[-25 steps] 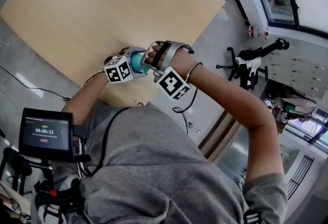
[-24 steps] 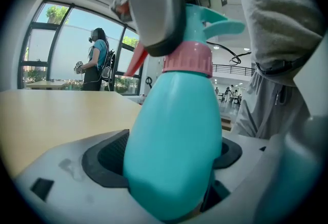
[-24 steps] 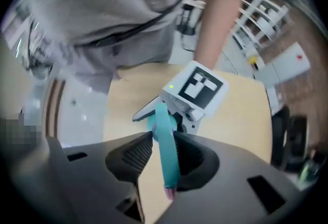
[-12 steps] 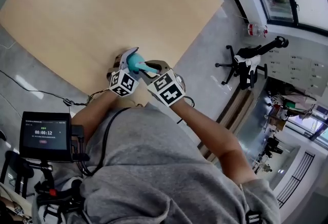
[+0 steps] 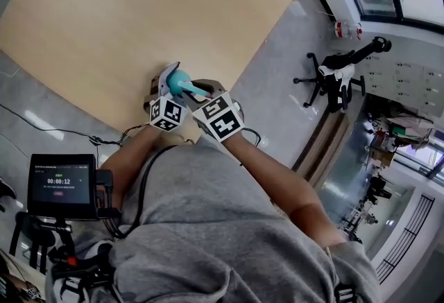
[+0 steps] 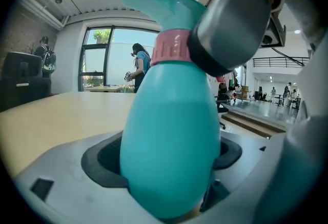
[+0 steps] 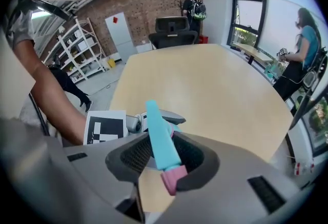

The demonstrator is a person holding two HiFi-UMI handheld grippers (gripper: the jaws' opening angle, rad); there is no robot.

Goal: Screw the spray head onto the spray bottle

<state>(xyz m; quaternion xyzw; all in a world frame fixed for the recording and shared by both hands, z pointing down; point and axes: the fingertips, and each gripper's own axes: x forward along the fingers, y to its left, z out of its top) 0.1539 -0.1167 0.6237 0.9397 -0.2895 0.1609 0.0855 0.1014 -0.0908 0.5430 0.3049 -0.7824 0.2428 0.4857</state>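
A teal spray bottle (image 6: 171, 130) stands upright between the jaws of my left gripper (image 6: 169, 171), whose pads press on its body. On the bottle sit a pink collar (image 6: 171, 46) and the teal spray head (image 6: 159, 5). My right gripper (image 7: 164, 159) is shut on that spray head (image 7: 160, 138) just above the collar (image 7: 173, 178). One of its dark pads (image 6: 230, 28) shows against the neck in the left gripper view. In the head view the bottle (image 5: 182, 82) is held over the table's near edge, between the left gripper (image 5: 168, 90) and the right gripper (image 5: 202, 95).
The wooden table (image 5: 139, 17) stretches away from me. A small screen (image 5: 62, 186) hangs at my left hip. An office chair (image 5: 333, 80) stands on the floor to the right. A person (image 6: 138, 66) stands by the far window.
My right gripper has turned at the wrist and come down beside the left one, and its jaws have closed on the spray head. Both hands have shifted slightly toward me.
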